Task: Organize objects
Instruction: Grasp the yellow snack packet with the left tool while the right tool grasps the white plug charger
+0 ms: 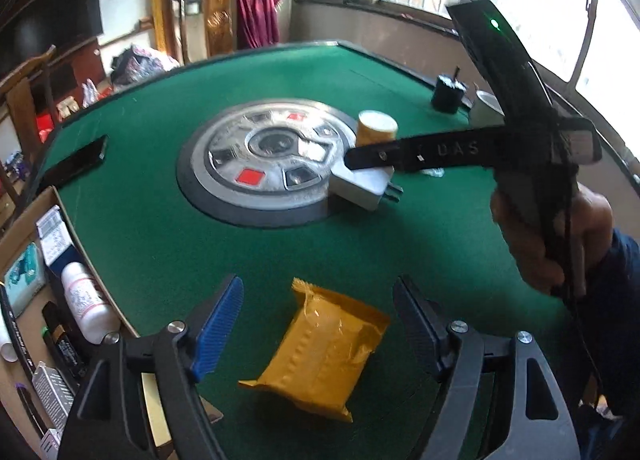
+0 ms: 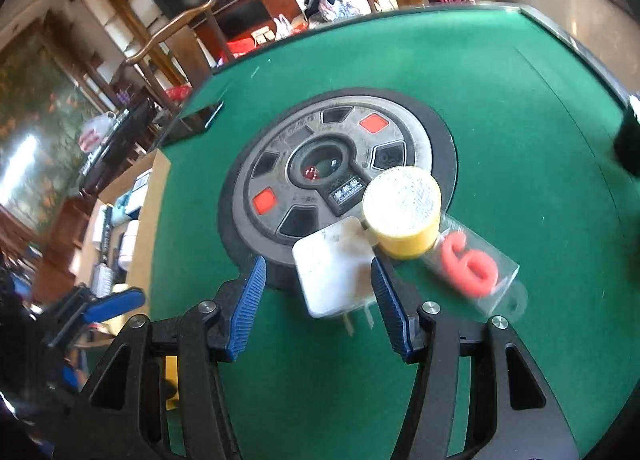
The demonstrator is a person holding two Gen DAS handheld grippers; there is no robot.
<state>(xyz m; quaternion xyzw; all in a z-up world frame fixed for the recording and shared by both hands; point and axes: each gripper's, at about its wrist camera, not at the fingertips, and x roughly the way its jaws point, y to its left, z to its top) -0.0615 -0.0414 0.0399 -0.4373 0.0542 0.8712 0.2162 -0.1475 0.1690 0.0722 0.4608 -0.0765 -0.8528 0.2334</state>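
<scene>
My left gripper (image 1: 320, 324) is open, its fingers on either side of a yellow-orange snack packet (image 1: 320, 352) lying on the green table, not touching it. My right gripper (image 2: 320, 296) is open around a white plug adapter (image 2: 334, 270) that rests on the edge of the table's round centre panel (image 2: 320, 156); the right-hand pad (image 2: 386, 300) is close to the adapter's side. The adapter (image 1: 362, 186) and the right gripper's body (image 1: 420, 152) show in the left wrist view. A yellow round tub (image 2: 402, 218) stands just behind the adapter.
A clear packet with a red number 6 (image 2: 468, 264) lies right of the tub. A cardboard box (image 1: 60, 300) holding bottles and small boxes sits at the table's left edge. A black phone (image 1: 76, 166) lies far left. A black cup (image 1: 448, 94) and a white mug (image 1: 486, 108) stand far right.
</scene>
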